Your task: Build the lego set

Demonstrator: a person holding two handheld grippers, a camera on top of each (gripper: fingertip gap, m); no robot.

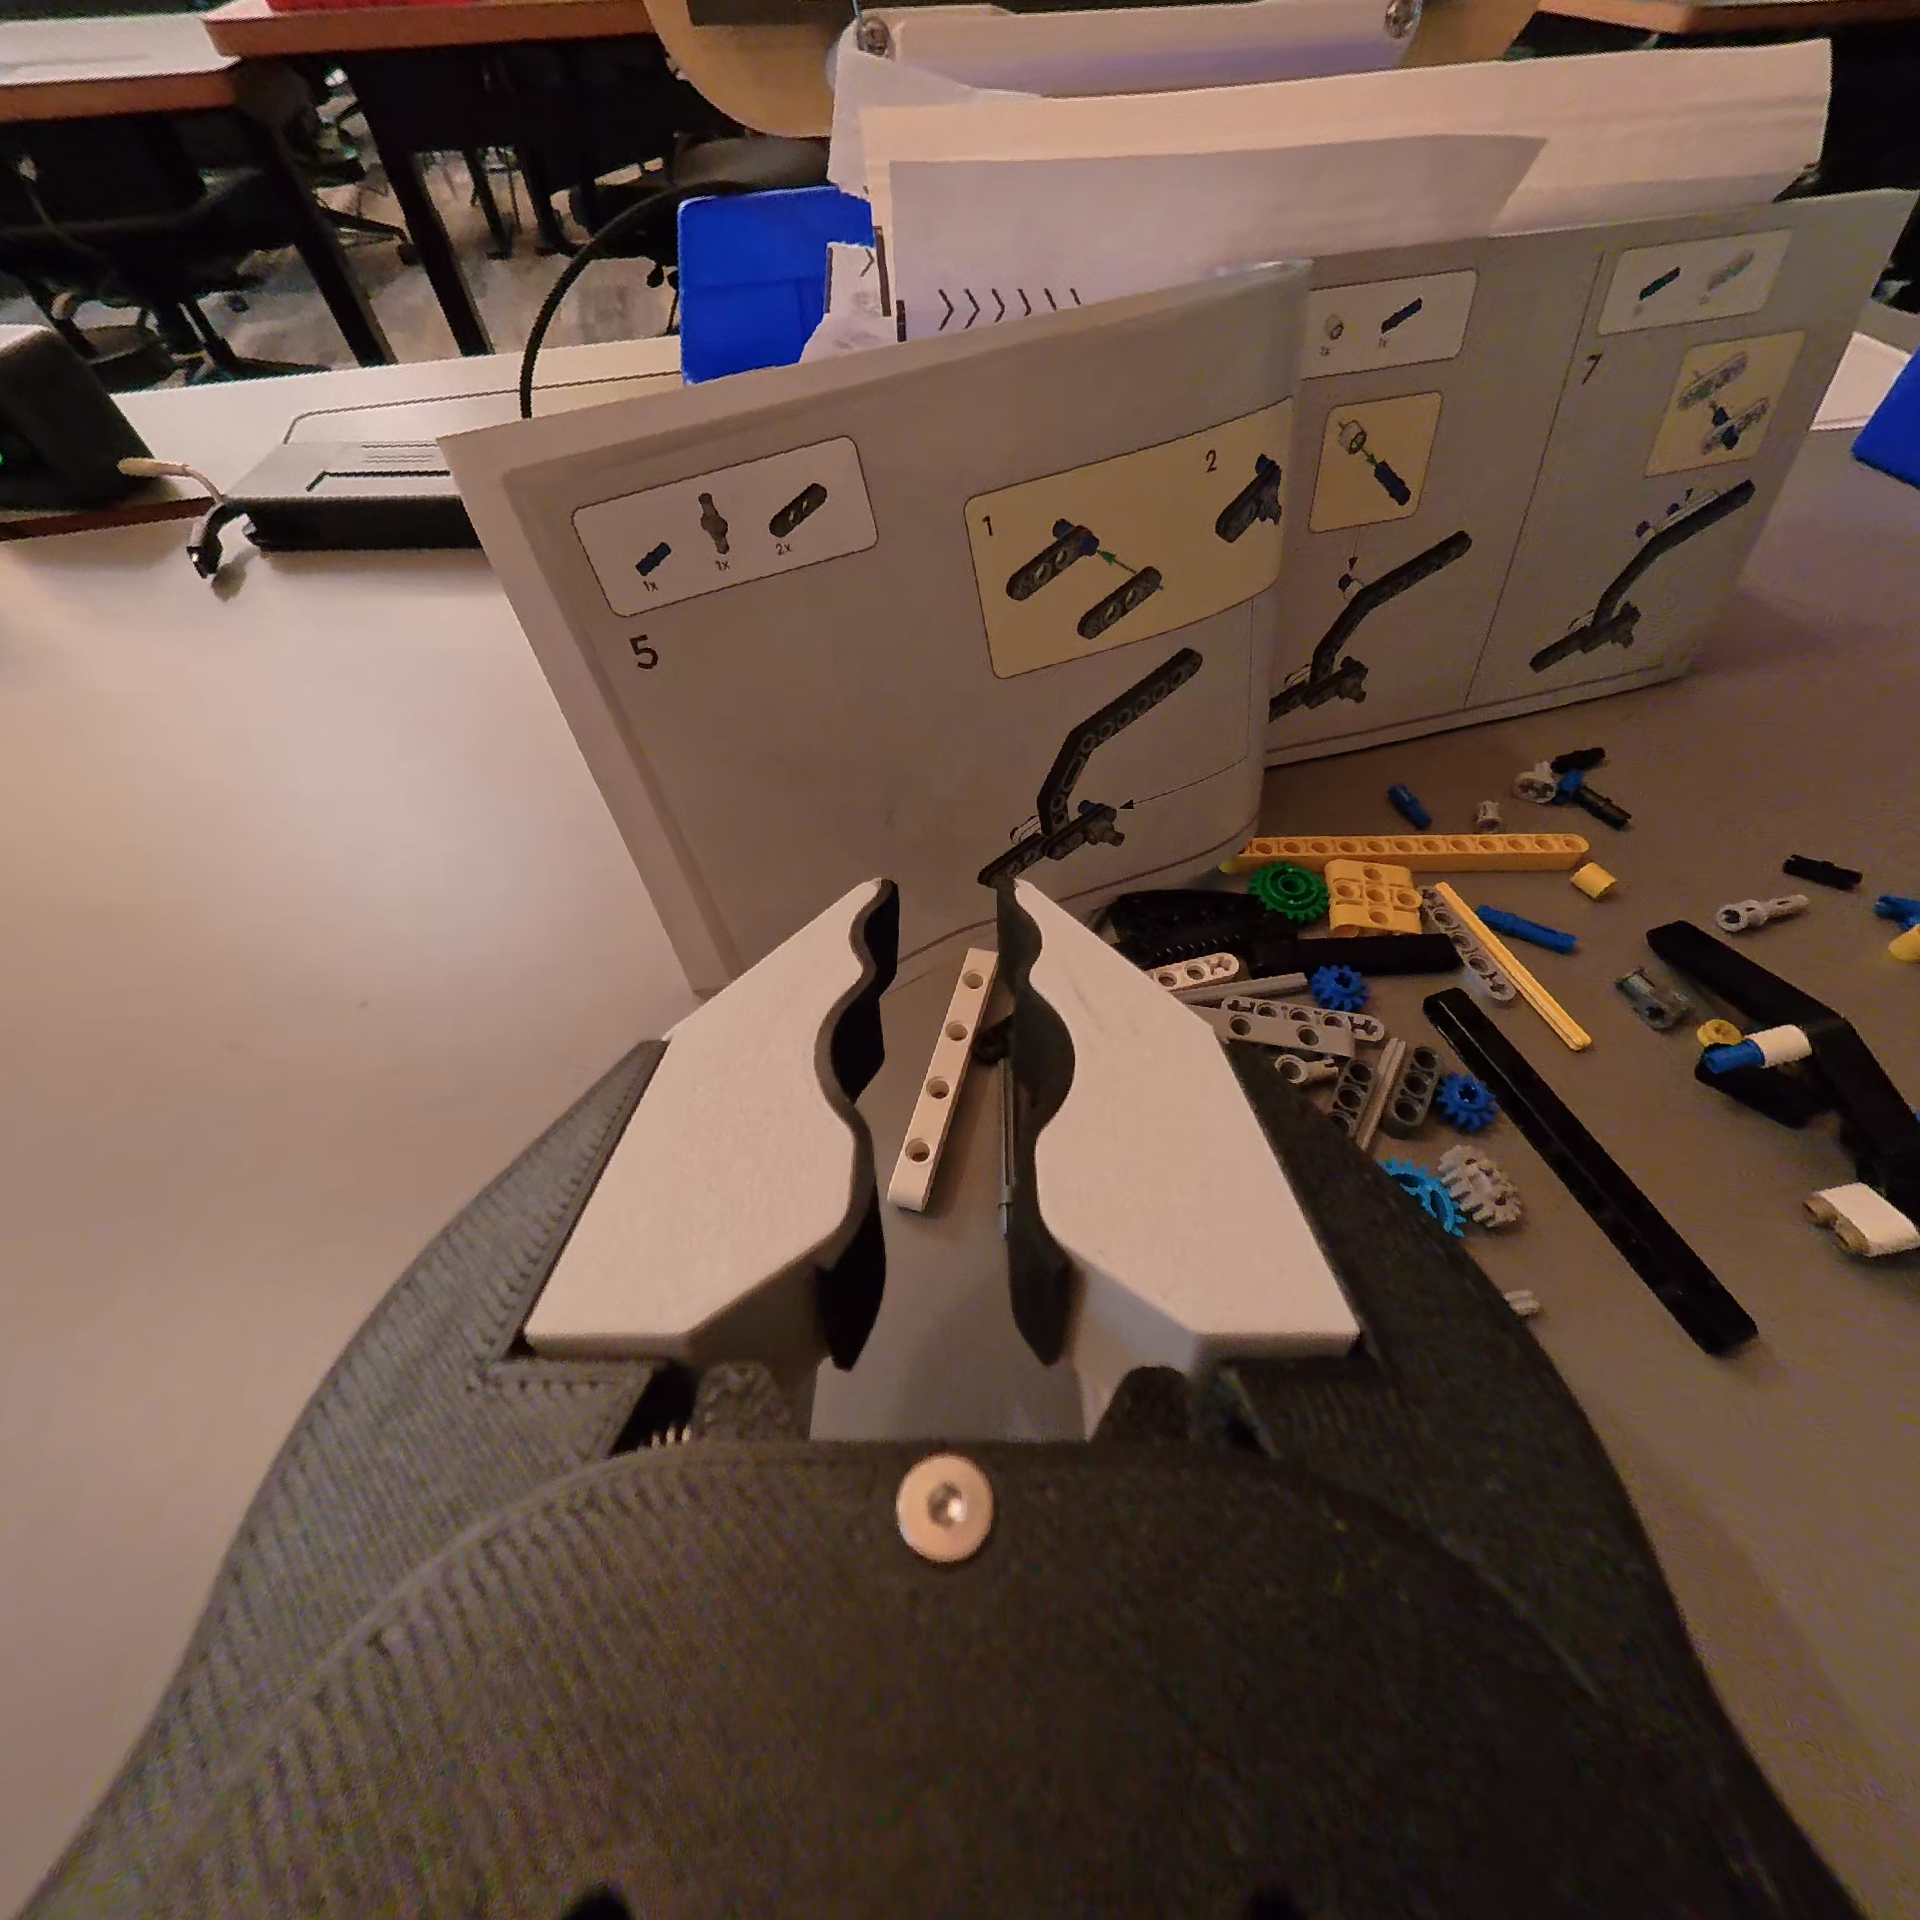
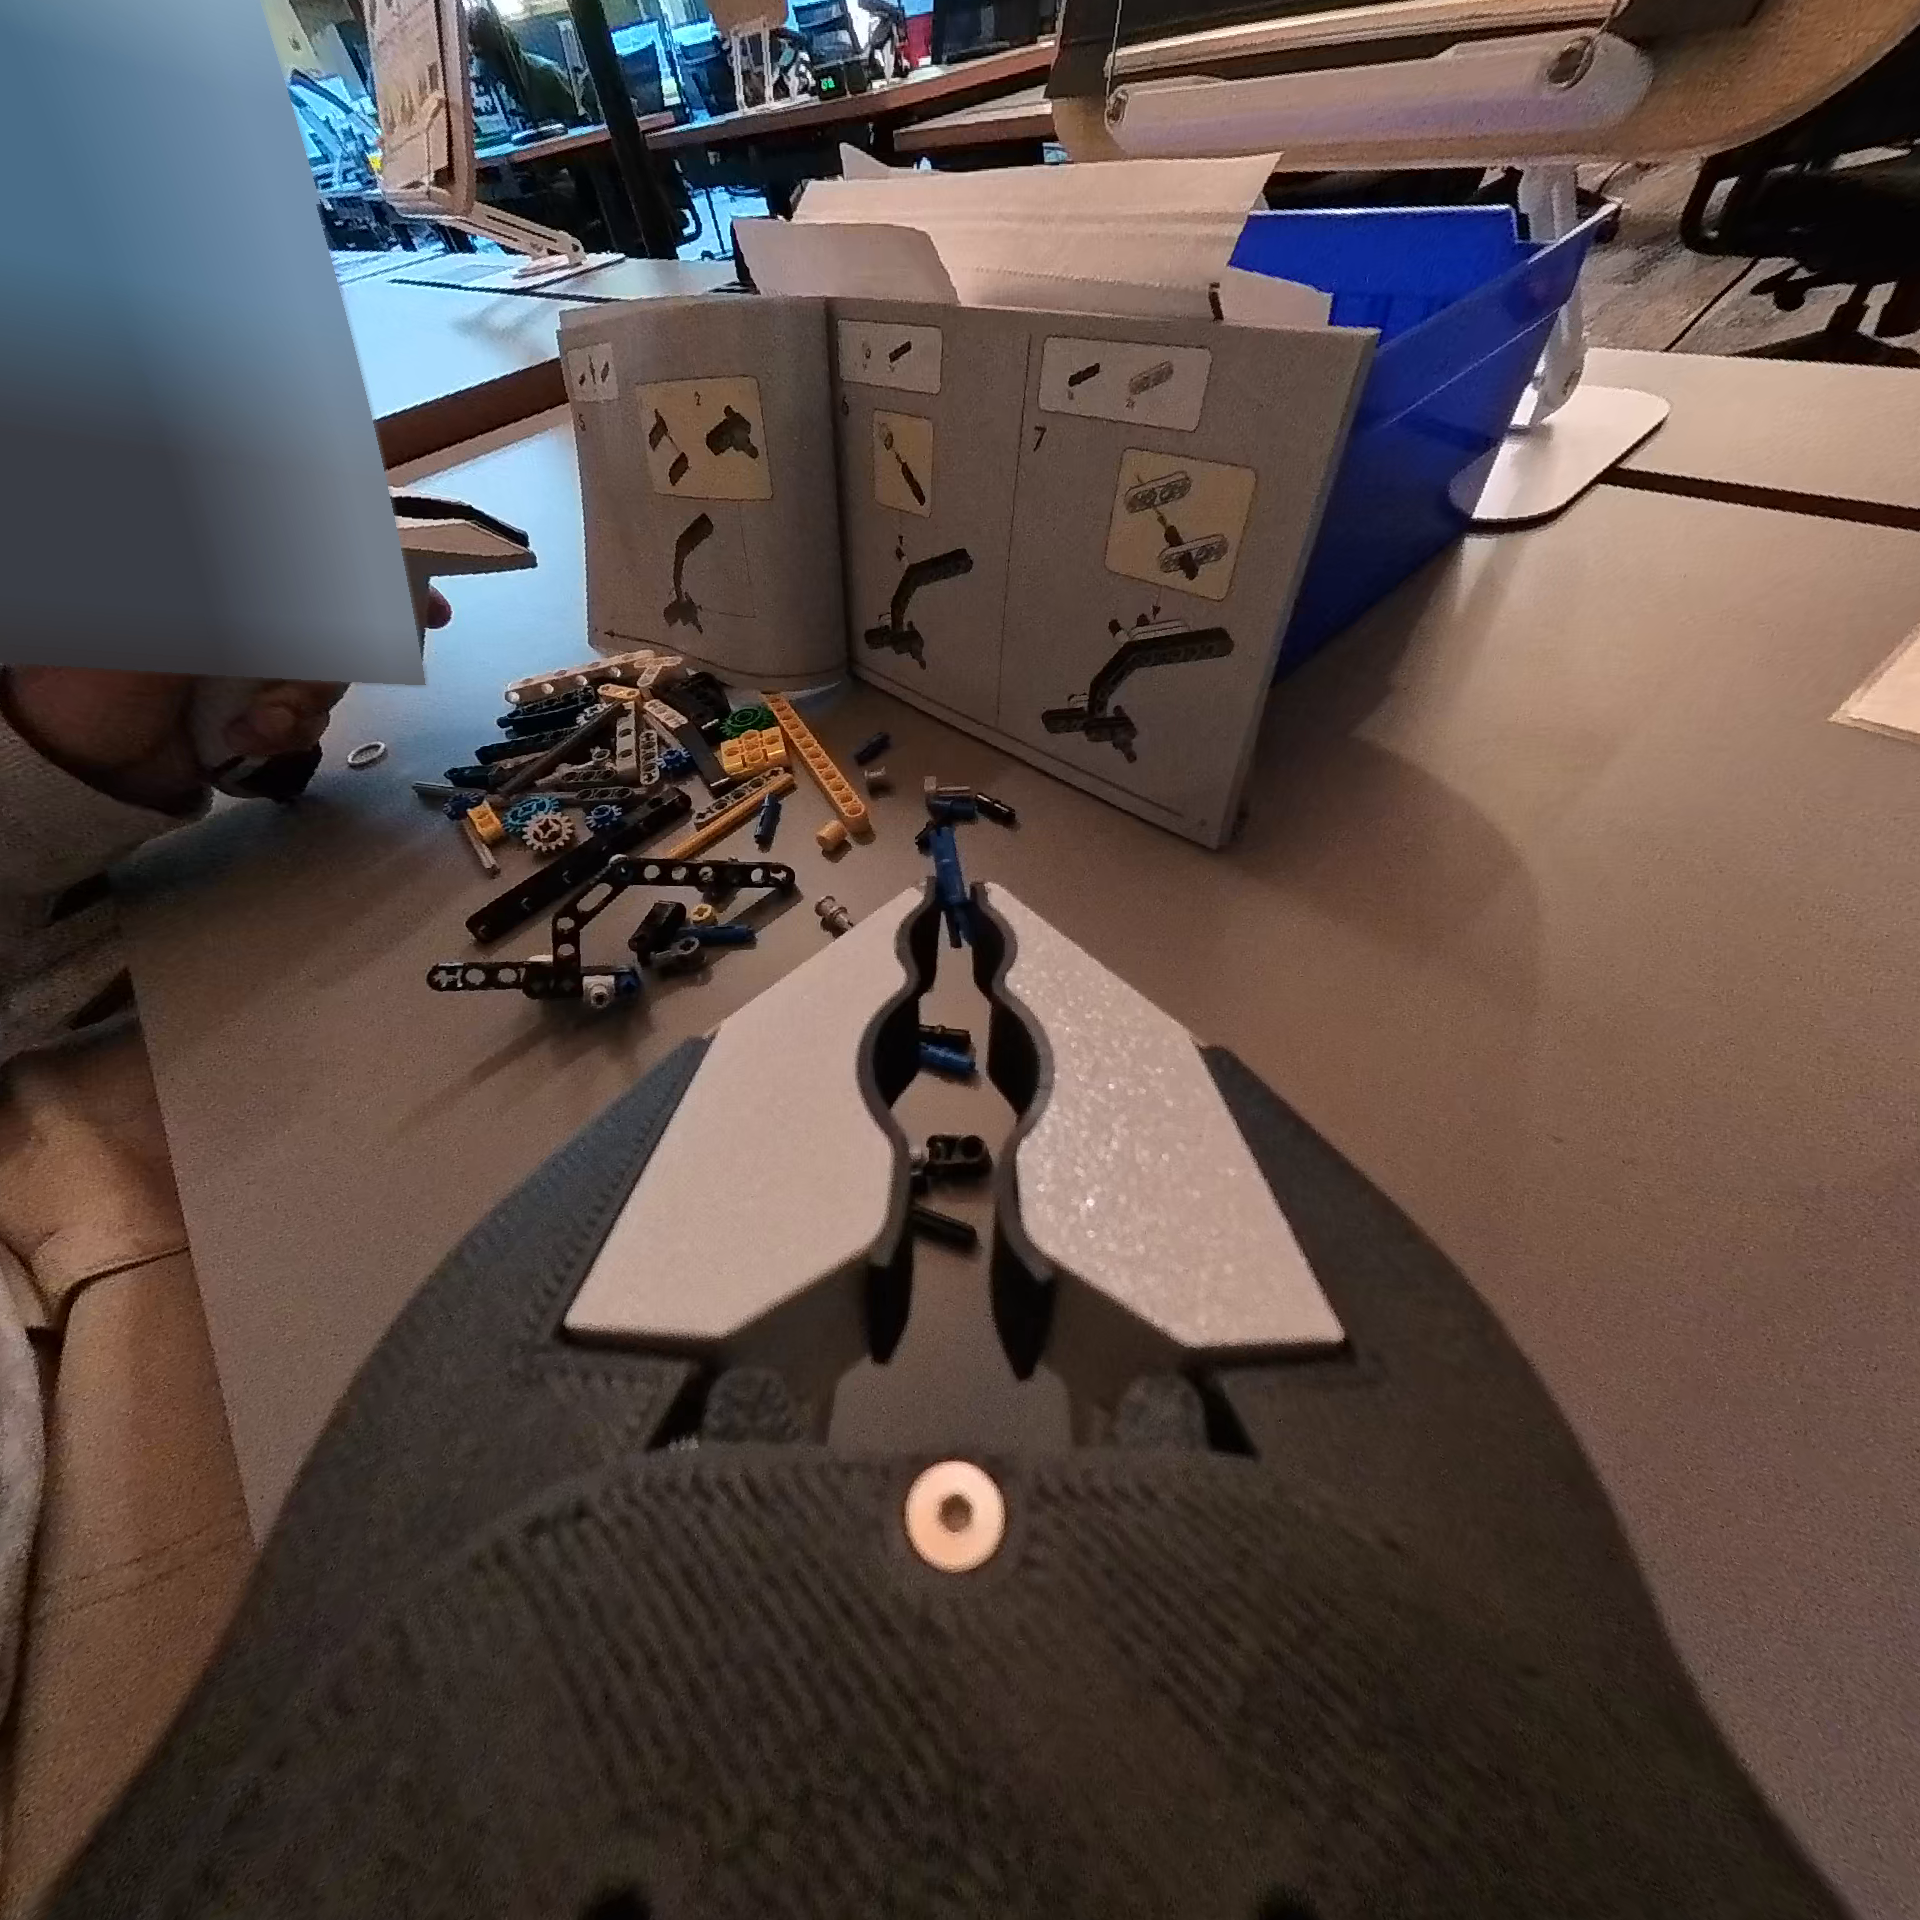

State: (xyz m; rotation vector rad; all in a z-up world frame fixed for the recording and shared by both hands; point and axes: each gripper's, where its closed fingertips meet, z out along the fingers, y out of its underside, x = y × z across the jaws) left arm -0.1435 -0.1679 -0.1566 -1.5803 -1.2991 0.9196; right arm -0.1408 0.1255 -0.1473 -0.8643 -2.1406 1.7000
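Note:
My left gripper (image 1: 948, 902) is open and hovers low over the table in front of the standing instruction booklet (image 1: 831, 675). A white beam (image 1: 948, 1081) lies on the table under the gap between its jaws. The loose lego pile (image 1: 1351, 935) is to its right. My right gripper (image 2: 953, 899) has its jaws nearly together, pinching a blue pin (image 2: 948, 868) at the tips. Small black and blue pins (image 2: 951, 1158) lie on the table below the gap. A part-built black bent-beam assembly (image 2: 582, 935) lies left of it, and also shows in the left wrist view (image 1: 1787, 1029).
The booklet (image 2: 935, 520) leans on a blue bin (image 2: 1434, 436) holding white papers. The pile (image 2: 644, 769) sits left of centre. A person's hand (image 2: 260, 717) rests at the left. A monitor foot (image 2: 1558, 447) stands far right. A black device (image 1: 353, 488) sits far left. There is about 30 cm between the tips of the two grippers.

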